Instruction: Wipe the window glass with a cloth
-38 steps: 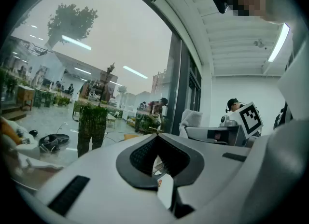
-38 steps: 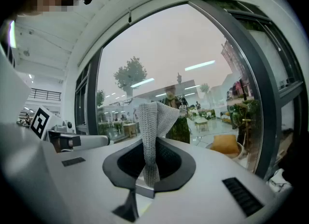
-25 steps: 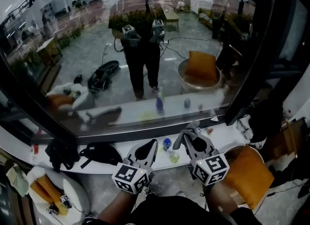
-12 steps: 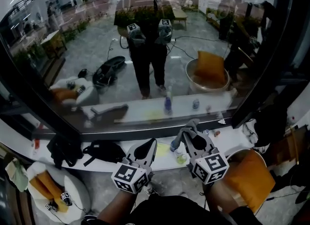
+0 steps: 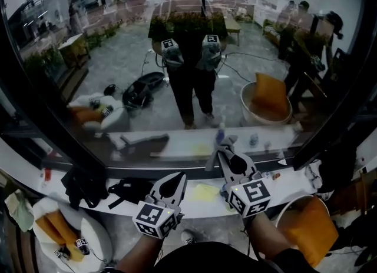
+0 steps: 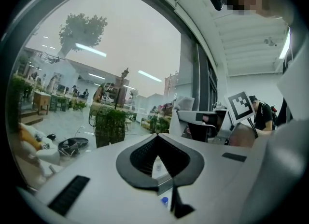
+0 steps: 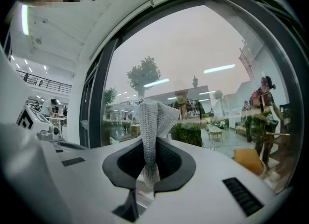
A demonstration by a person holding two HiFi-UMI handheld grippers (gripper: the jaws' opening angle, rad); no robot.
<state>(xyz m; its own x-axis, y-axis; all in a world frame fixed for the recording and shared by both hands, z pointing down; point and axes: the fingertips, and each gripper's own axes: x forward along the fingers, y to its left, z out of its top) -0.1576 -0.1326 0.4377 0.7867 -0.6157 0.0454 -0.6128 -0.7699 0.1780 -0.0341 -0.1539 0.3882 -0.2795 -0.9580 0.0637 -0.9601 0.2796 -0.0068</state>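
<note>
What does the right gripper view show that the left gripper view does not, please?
Only the right gripper view shows the grey cloth pinched in the right tool, plus an orange cushion. Only the left gripper view shows the left tool shut on nothing, and the right tool's marker cube. Both show the window glass ahead.

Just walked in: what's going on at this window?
A person stands at the window glass, a gripper in each hand. The right gripper is shut on a pale knitted cloth, held up towards the lower part of the glass. The left gripper hangs lower, fingers together, holding nothing. Whether the cloth touches the glass is unclear.
</note>
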